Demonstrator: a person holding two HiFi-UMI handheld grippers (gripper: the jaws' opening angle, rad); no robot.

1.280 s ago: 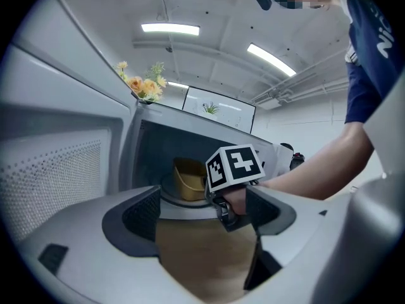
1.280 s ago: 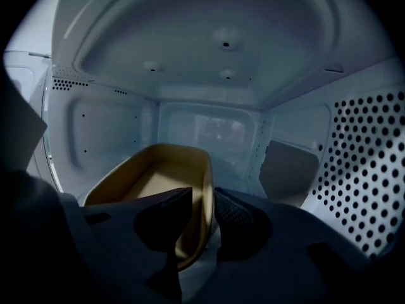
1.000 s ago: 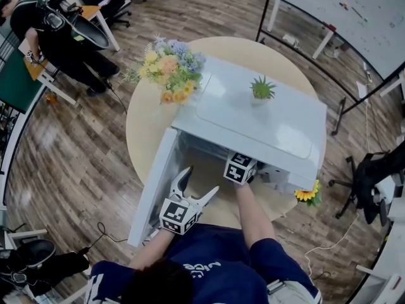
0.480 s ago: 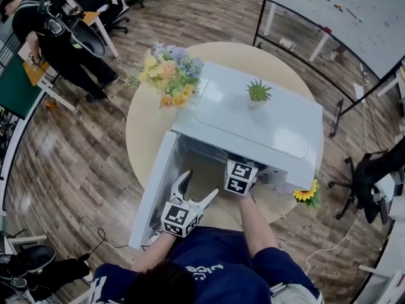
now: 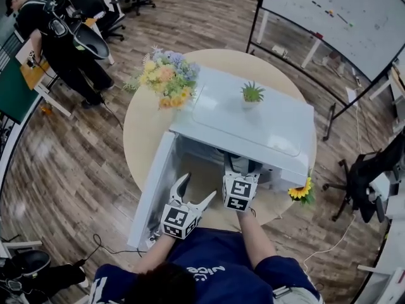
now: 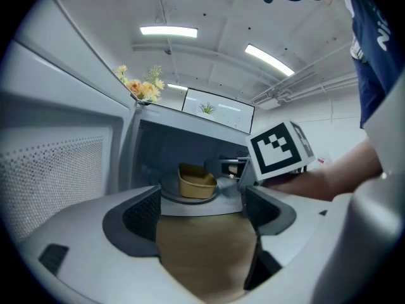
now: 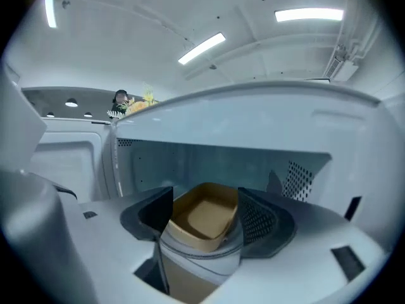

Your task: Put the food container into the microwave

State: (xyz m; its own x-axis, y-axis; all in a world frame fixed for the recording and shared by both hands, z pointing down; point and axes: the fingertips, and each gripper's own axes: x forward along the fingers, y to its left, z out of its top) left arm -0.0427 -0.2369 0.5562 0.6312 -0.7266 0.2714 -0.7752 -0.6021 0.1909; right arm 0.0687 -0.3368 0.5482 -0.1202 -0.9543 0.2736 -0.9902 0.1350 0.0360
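Note:
The white microwave (image 5: 253,116) stands on the round table with its door (image 5: 152,192) swung open to the left. Inside, the tan food container (image 7: 202,217) (image 6: 196,182) sits on the glass turntable (image 6: 169,187). My right gripper (image 5: 239,166) is at the cavity mouth. Its jaws have just been opening and now stand wide, short of the container, pads not touching it. From the left gripper view its marker cube (image 6: 278,154) shows at the right of the opening. My left gripper (image 5: 199,187) hovers open and empty in front of the microwave, beside the door.
A flower bouquet (image 5: 166,75) stands at the microwave's back left, a small potted plant (image 5: 252,94) on its top, a sunflower (image 5: 300,190) at its right corner. The table edge (image 5: 142,132) is near. A person (image 5: 57,37) stands far left; a whiteboard (image 5: 342,11) and a chair (image 5: 373,182) are to the right.
My right gripper has drawn back out of the microwave toward me and risen a little, leaving the container inside. The left gripper has stayed in place.

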